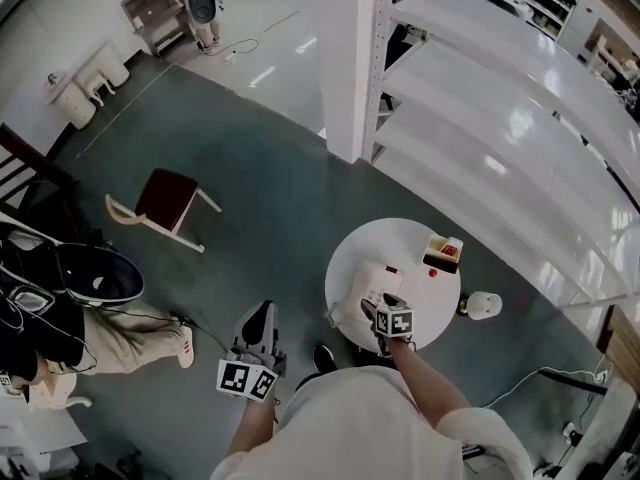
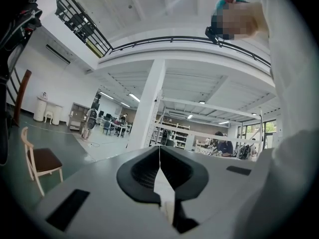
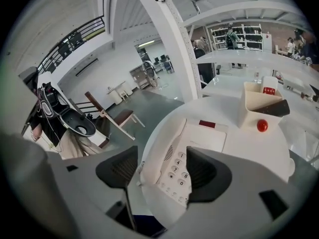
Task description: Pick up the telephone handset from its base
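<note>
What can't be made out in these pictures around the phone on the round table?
- Head view: the right claw covers part of the telephone; handset and base are too small to tell apart.
- Right gripper view: one jaw hides part of the keypad; the cream box's wall hides most of its contents.
- Left gripper view: the shut left claw faces the room; table and telephone lie outside the frame.

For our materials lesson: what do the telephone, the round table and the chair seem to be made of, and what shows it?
Telephone: probably moulded plastic, cream, smooth with rounded edges and a soft sheen.
Round table: smooth white top with slight gloss, perhaps laminate or painted board.
Chair: pale, wood-like frame; dark red seat, possibly upholstered.
</note>
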The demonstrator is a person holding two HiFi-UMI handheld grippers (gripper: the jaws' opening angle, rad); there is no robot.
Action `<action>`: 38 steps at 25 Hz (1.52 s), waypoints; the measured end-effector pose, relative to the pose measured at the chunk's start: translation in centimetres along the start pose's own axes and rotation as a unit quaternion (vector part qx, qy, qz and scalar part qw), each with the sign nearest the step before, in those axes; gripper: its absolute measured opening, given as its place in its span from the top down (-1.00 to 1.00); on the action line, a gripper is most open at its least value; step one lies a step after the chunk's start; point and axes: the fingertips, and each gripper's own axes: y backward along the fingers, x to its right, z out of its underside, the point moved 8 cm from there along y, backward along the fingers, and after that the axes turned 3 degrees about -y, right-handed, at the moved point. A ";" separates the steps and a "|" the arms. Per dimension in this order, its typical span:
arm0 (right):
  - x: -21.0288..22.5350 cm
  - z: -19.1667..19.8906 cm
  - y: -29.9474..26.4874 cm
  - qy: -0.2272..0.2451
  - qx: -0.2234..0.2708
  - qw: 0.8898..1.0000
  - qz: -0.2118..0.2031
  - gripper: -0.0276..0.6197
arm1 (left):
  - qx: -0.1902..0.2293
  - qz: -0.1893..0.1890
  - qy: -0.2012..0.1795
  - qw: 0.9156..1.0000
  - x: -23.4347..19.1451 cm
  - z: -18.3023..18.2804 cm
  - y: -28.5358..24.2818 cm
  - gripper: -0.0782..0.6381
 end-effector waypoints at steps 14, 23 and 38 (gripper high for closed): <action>1.5 0.0 -4.6 -0.055 -0.033 0.998 0.021 -0.06 | -0.021 -0.002 0.009 1.000 -0.5 1.6 -1.4 0.73; 1.7 -0.2 -7.4 -0.088 -0.048 0.994 0.036 -0.06 | -0.036 -0.010 0.010 0.999 -1.5 1.8 -1.4 0.73; 1.0 -0.1 -9.1 -0.120 -0.044 0.989 0.075 0.05 | -0.050 -0.024 0.018 0.998 -3.1 2.1 -0.5 0.73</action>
